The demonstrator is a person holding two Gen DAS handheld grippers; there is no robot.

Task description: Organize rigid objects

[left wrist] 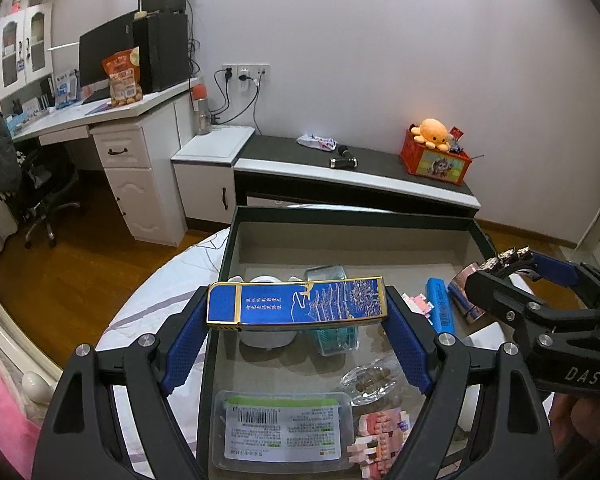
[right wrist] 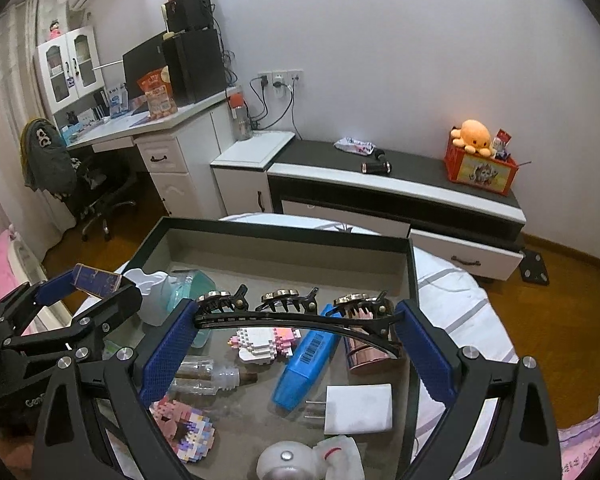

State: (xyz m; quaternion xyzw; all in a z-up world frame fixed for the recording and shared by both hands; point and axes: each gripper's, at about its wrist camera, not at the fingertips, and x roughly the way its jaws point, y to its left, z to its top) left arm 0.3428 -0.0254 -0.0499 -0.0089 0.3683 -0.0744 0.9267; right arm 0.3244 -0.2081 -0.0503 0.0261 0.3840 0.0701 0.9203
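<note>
Blue box (left wrist: pixel 296 302): hanging crosswise over the tray, end to end between blue pads.
Left gripper (left wrist: pixel 296 312): fingers pinching the blue box.
Hair clip (right wrist: pixel 296 312): black, toothed, riding above the tray's clutter.
Right gripper (right wrist: pixel 296 320): fingers squeezing the hair clip by its ends.
Tray (left wrist: pixel 352 220): dark-rimmed, sitting on the round worktop (left wrist: pixel 148 300), holding a blue tube (right wrist: pixel 306 354), brick figures (right wrist: pixel 264 340) and a white plug (right wrist: pixel 358 408).

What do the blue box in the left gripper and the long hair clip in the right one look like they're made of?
Blue box: looks like glossy printed card or thin metal, with shiny gold edging. The sheen on its face leaves it open. Hair clip: a dark, glossy curved bar, probably plastic or lacquered metal, with three toothed claws topped by metallic, reflective caps. Both grippers, left and right, hold them end to end.
</note>
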